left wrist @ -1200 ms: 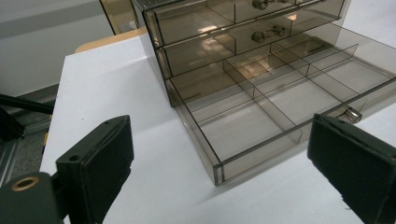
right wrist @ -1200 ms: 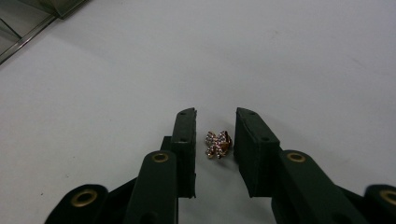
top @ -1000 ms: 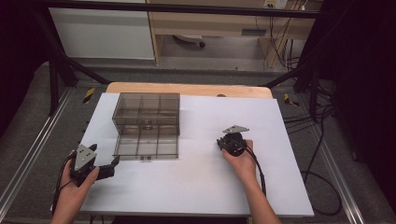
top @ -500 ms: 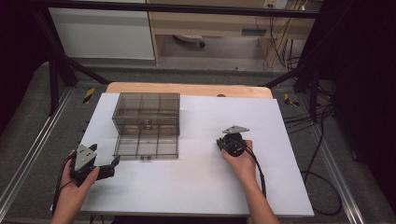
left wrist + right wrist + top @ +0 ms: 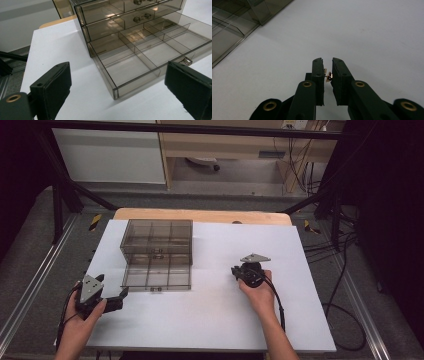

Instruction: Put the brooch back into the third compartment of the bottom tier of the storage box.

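A smoked clear plastic drawer box (image 5: 156, 237) stands on the white table top (image 5: 215, 320), its bottom drawer (image 5: 157, 276) pulled out toward me. The drawer (image 5: 140, 55) has several compartments with nothing in them. My left gripper (image 5: 119, 299) rests at the table's front left, and its jaws (image 5: 117, 71) stand wide open toward the drawer's near corner. My right gripper (image 5: 235, 271) sits right of the box, low over the table. In the right gripper view it (image 5: 327, 60) is shut on a tiny copper-coloured piece (image 5: 328, 76) pinched between the pads.
A wooden strip (image 5: 200, 215) edges the table's far side. Black frame posts (image 5: 60, 195) and cables (image 5: 345, 270) run on the floor around the table. The white surface in front of the drawer and right of the box is bare.
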